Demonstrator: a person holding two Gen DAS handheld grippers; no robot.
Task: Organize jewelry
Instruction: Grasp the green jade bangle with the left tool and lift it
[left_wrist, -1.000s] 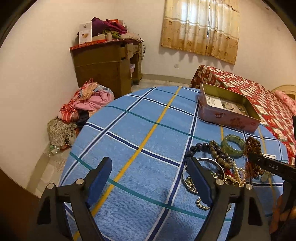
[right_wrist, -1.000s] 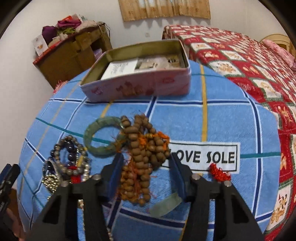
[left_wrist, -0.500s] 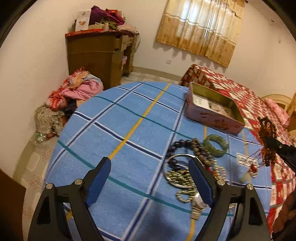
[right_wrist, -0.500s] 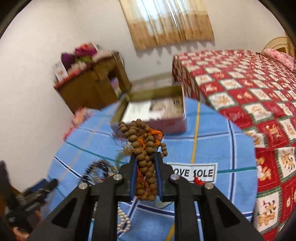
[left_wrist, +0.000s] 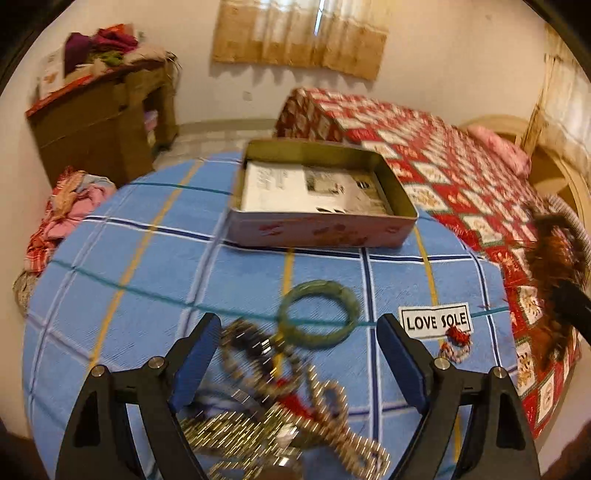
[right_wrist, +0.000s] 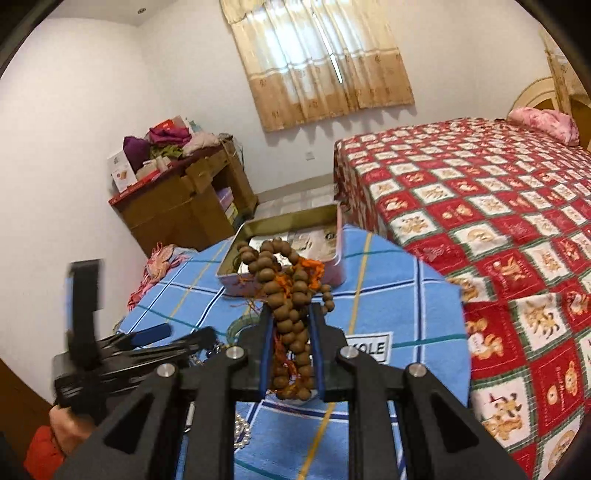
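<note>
Right gripper (right_wrist: 291, 354): jaws clamped on brown bead string (right_wrist: 290, 295), orange thread tangled in it; beads held above the worktop (right_wrist: 388, 295). Open tin (right_wrist: 284, 254) at worktop's far edge, paper inside. Left gripper (right_wrist: 147, 347) blurred over the near left edge, jaws apart. White label (right_wrist: 373, 349) partly hidden behind the right jaw.

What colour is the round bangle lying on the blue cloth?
Green. The bangle shows best in the left wrist view, lying flat just ahead of the open left hand-held gripper.
</note>
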